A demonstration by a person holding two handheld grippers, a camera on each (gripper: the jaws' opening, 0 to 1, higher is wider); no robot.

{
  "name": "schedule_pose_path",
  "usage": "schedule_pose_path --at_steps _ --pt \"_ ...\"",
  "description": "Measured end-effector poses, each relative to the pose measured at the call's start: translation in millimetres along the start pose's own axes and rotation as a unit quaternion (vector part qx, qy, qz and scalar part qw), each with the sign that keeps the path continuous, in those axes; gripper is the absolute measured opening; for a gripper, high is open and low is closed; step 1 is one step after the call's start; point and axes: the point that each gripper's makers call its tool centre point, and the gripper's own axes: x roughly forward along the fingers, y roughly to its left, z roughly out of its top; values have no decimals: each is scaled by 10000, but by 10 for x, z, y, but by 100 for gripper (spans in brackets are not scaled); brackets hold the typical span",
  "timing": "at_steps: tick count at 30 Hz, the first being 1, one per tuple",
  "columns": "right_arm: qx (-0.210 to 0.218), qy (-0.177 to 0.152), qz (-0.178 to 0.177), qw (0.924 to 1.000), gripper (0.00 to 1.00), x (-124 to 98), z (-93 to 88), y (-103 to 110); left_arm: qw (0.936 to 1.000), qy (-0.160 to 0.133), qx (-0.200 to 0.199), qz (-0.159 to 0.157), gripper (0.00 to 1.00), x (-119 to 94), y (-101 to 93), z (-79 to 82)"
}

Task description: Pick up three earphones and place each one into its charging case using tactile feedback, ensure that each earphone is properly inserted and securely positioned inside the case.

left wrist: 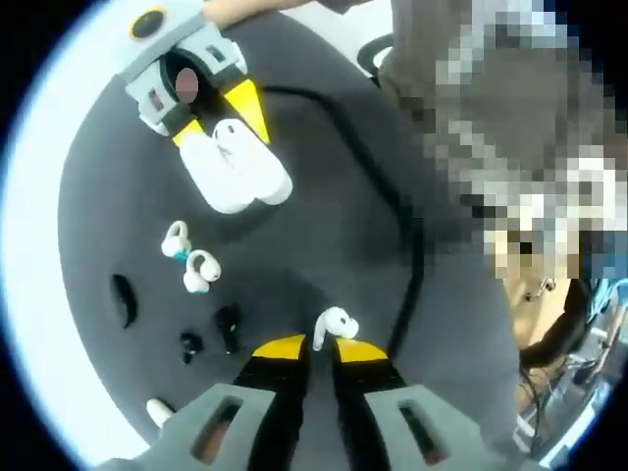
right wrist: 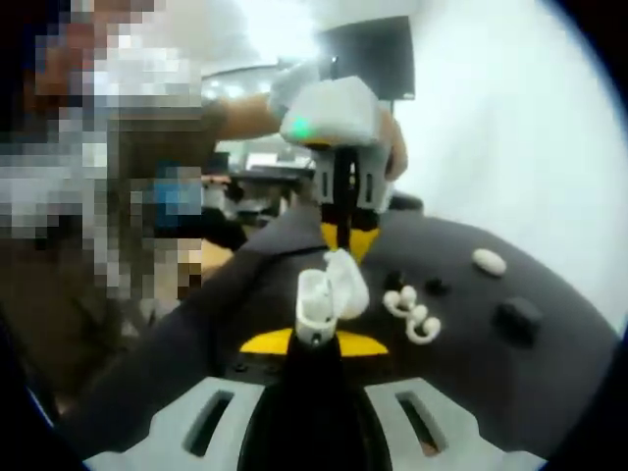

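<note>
Earbud, white, stemmed (left wrist: 332, 326): pinched between the yellow-tipped jaws of the left hand-held gripper (left wrist: 320, 349), nearest in the left gripper view, held above the dark round surface (left wrist: 324, 196).

Earbuds, black, two (left wrist: 210, 334): lying on the surface just beside the left hand-held gripper's jaws, toward the near edge.

Recess, dark, oval (left wrist: 123, 299): in the surface close to its edge, beyond the black earbuds.

Earbuds, white, ear-hook type, two (left wrist: 190, 257): lying side by side near the middle of the surface; one shows a small blue mark. In the right gripper view the same pair (right wrist: 413, 314) sits just beside the case.

Object, white, rounded (left wrist: 159, 412): at the surface's near edge; too partly seen to identify.

Charging case, white (left wrist: 235, 169): lid open, gripped at its far end by the right hand-held gripper (left wrist: 224, 120), toward the far side of the surface. In the right gripper view the case (right wrist: 329, 289) stands upright between that gripper's closed yellow tips (right wrist: 314, 341), lid raised.

Cable, black (left wrist: 392, 196): curving across the surface past the case.

Person, seated (left wrist: 461, 118): beyond the surface's far edge.
</note>
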Motion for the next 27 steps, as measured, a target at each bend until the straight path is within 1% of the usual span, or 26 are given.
schedule_pose_path --at_steps 8,11,20,21,23,26,27 --pt "-25 -1 -5 10000 17 1 0 -4 9996 108 119 -215 7 20 -17 14" --pt "-29 -2 -2 10000 17 3 -1 -5 9995 111 65 -282 3 17 -33 4" --pt "-35 -9 8 10000 17 10 -4 -8 9996 73 -200 -197 3 -5 17 -46" --pt "-39 -9 7 10000 17 10 -5 -10 9993 27 -341 -170 3 -19 19 -38" --pt "-45 -11 8 10000 17 10 -5 -12 9972 -175 -710 -163 3 -59 14 16" --pt "-37 -15 15 10000 17 9 -8 -18 9919 -373 -1202 -175 3 -134 -4 68" --pt "-36 -15 15 10000 17 9 -9 -19 9895 -423 -1375 -127 3 -161 -7 80"
